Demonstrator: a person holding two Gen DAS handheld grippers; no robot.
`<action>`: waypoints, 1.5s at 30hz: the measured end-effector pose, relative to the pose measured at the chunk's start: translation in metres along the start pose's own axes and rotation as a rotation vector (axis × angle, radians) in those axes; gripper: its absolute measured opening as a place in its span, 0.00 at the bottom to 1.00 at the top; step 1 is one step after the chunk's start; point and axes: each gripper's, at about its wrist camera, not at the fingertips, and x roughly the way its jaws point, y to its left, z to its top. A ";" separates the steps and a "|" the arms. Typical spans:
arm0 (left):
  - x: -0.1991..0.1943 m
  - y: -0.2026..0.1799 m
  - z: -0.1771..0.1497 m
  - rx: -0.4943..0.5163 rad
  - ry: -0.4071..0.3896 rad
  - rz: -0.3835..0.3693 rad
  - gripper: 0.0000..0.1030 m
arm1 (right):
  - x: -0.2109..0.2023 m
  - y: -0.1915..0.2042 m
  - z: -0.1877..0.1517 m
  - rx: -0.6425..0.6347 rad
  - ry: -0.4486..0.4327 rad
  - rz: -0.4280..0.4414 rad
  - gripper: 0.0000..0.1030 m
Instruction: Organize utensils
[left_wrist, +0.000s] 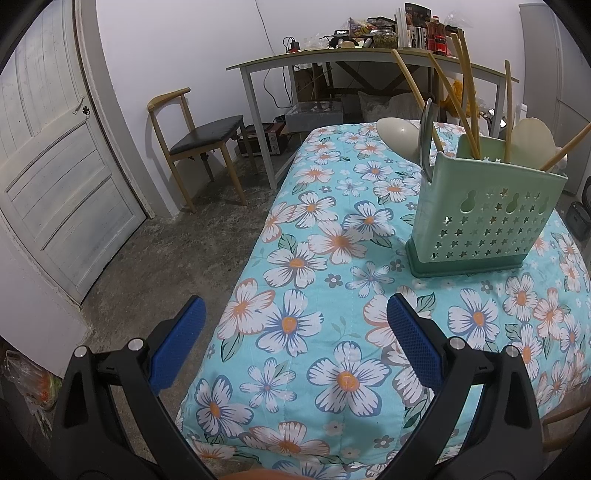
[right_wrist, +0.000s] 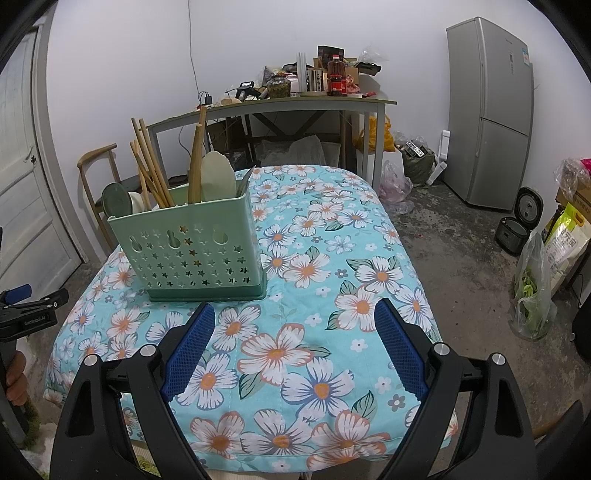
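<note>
Utensils stand gathered in the green utensil holder (right_wrist: 192, 251), which sits upright on the counter (right_wrist: 325, 280) under a floral cloth. Bamboo chopsticks (right_wrist: 149, 173) lean in the holder's rear compartment; a pale spoon (right_wrist: 218, 177) and a wooden handle (right_wrist: 195, 162) rise beside them, and a dark green ladle (right_wrist: 114, 201) and a white spoon (left_wrist: 399, 133) show at the holder's far end. A metal blade-like utensil (left_wrist: 426, 136) stands at the holder's near corner in the left wrist view.

Right gripper (right_wrist: 295, 336): fingers spread wide, nothing between them, just in front of the holder and apart from it. Left gripper (left_wrist: 295, 332): fingers likewise spread and empty, in front of the holder and off to one side, near the cloth's edge.

Behind the holder stand a cluttered side table (right_wrist: 280, 107), a wooden chair (left_wrist: 199, 144) and a fridge (right_wrist: 491, 110).
</note>
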 end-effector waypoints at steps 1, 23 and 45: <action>0.000 0.000 0.000 0.000 -0.001 0.000 0.92 | 0.000 0.000 0.000 0.000 0.000 0.000 0.83; 0.000 0.000 -0.001 0.001 0.000 -0.002 0.92 | -0.001 0.000 0.000 0.001 -0.001 0.002 0.83; 0.000 -0.001 0.000 0.004 0.002 -0.008 0.92 | -0.001 0.005 0.002 -0.003 -0.004 0.007 0.83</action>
